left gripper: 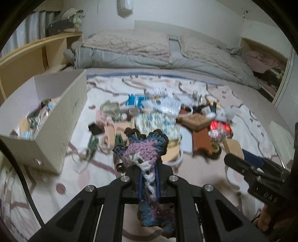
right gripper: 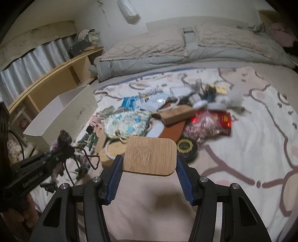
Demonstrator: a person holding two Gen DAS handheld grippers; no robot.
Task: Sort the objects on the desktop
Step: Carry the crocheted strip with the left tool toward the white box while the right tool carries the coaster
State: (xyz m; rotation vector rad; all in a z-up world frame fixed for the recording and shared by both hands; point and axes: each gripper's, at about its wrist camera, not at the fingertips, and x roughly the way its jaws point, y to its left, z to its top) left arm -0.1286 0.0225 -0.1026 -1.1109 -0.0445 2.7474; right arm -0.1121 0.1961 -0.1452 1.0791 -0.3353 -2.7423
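A bed fills the room, spread with a pale patterned sheet; folded grey quilts lie at twelve o'clock against a white wall. At ten o'clock stands a wooden shelf (curtains hang behind it). The light is dim and even.

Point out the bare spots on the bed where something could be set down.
Bare blanket right of the pile, and a strip near the right tool, before the round tin. Crowded: the pile itself, up to the white box.
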